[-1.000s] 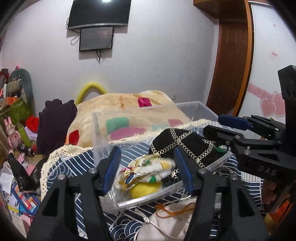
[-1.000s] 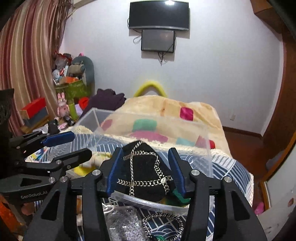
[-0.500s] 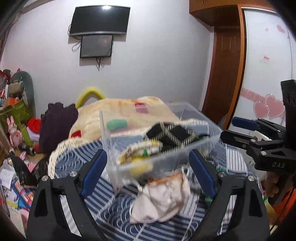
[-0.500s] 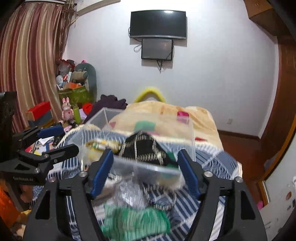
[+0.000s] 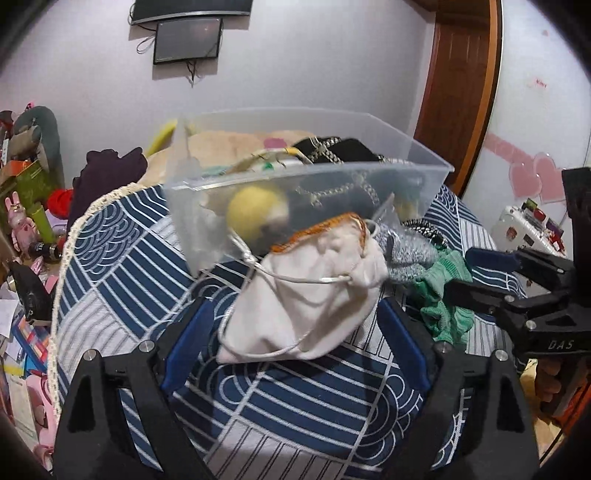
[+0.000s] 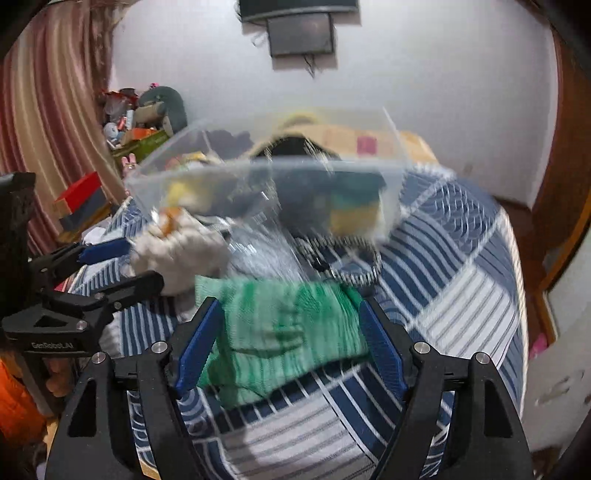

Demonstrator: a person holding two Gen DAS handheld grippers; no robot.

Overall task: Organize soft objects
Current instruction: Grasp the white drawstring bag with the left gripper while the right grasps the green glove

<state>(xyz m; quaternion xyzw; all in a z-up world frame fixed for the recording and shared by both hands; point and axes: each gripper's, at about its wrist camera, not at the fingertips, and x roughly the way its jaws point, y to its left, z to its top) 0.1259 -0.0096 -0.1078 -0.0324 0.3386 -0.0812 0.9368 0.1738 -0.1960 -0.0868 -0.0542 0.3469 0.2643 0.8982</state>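
A clear plastic bin (image 5: 406, 177) (image 6: 207, 177) sits on the blue patterned bedcover and holds a black chained bag (image 5: 332, 147), a yellow ball (image 5: 255, 210) and a printed cloth. A white drawstring pouch (image 5: 306, 295) (image 6: 181, 251) lies in front of it, between the fingers of my open left gripper (image 5: 295, 343). A green knit cloth (image 6: 288, 332) (image 5: 443, 295) lies between the fingers of my open right gripper (image 6: 291, 343). A grey knit item (image 5: 406, 247) and a black-and-white band (image 6: 354, 273) lie near the bin.
The bed has a blue and white cover (image 5: 295, 406) with a beige patterned blanket (image 6: 347, 136) behind the bin. Toys, boxes and clutter (image 5: 26, 192) stand left of the bed. A wooden door (image 5: 461, 74) and a wall screen (image 5: 188, 33) are beyond.
Both grippers have pulled back from the bin and opened wider. They now look down on the pouch and the green cloth in front of the bin.
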